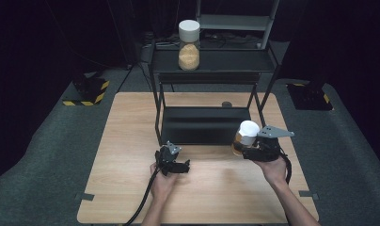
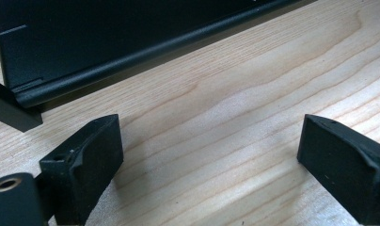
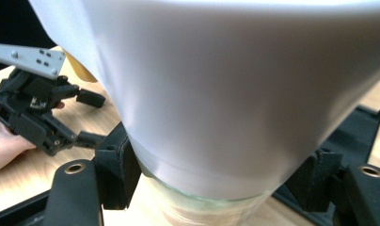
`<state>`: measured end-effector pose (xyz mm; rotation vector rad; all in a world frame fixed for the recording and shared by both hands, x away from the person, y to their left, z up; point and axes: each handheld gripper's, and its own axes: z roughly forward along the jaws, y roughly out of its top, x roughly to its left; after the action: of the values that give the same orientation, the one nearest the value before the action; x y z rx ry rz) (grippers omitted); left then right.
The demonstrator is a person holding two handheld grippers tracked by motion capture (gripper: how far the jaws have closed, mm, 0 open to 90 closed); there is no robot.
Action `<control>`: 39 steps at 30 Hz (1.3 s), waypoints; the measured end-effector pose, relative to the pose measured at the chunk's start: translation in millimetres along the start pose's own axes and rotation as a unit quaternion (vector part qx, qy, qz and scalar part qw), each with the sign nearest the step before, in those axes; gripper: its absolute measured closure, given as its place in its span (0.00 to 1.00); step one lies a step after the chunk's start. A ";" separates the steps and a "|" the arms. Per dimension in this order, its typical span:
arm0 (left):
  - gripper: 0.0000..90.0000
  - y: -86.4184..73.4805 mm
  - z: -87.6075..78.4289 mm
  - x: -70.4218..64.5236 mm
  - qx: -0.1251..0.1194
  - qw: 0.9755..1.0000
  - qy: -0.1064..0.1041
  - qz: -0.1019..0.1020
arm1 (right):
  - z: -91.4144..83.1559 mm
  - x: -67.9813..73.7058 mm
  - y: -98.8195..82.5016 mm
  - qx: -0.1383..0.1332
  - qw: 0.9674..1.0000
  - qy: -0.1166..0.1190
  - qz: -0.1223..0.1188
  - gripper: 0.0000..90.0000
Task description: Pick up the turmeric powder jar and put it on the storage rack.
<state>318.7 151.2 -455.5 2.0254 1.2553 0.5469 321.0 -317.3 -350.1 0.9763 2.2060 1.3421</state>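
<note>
My right tongs (image 1: 241, 149) are clamped on a jar (image 1: 245, 136) with a white lid (image 1: 249, 128), gripping the glass just under that lid; in the right gripper view the black pads sit on either side of the neck, pressed to the glass. The jar is off the tabletop (image 1: 131, 141), held near its right side, just in front of the lower shelf of the black rack (image 1: 204, 123). Contents look amber, can't tell what. My left tongs (image 1: 182, 166) are released, nothing between them: the left gripper view has both pads (image 2: 91, 160) wide apart over bare wood, rack's base edge just ahead. The left hand (image 1: 162, 181) rests low at centre front of the tabletop, well apart from the jar. A second jar (image 1: 189, 44), white lid, tan filling, stands upright on the rack's upper shelf, left of its middle.
</note>
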 end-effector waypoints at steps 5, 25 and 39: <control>0.08 0.0 0.0 0.1 0.000 1.000 0.000 0.000 | -4.1 -4.0 18.6 -0.001 1.000 -0.002 -0.003 0.34; 0.08 -0.1 0.1 0.1 0.000 1.000 -0.001 -0.001 | -15.5 -13.2 105.4 0.007 1.000 -0.003 -0.029 0.34; 0.08 -0.4 0.2 -0.1 -0.001 1.000 0.000 -0.002 | -23.7 -17.6 175.2 0.012 0.999 0.005 -0.030 0.34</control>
<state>318.5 151.2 -456.0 2.0206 1.2570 0.5460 382.0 -291.6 -185.2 0.9060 2.2456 1.2980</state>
